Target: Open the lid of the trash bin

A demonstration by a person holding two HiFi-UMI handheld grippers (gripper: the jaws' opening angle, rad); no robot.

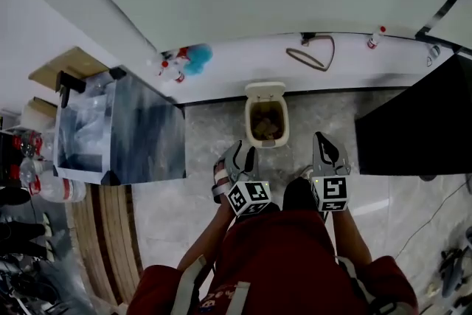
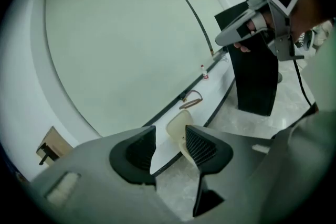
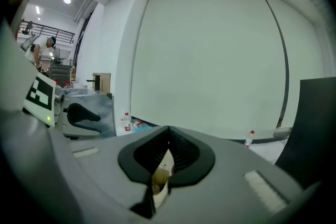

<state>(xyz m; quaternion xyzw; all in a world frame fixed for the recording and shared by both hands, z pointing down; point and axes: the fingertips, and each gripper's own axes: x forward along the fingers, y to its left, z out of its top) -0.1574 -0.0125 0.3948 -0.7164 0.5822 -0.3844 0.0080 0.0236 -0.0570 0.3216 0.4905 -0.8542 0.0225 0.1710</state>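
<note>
Bin (image 1: pixel 249 120) beyond left claw (image 1: pixel 242 156), right claw (image 1: pixel 325 145)

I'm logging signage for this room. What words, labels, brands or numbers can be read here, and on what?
No text can be read in any view.
Bottle on the ledge: red label, too small to read.
Marker cubes: black-and-white square patterns only, no letters.
Red garment: small print near its lower edge, blurred.

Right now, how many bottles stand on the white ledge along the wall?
2. The right bottle is near the black panel; the left bottle is beside a blue item, left of the trash bin. That clutter may hide more.
</note>
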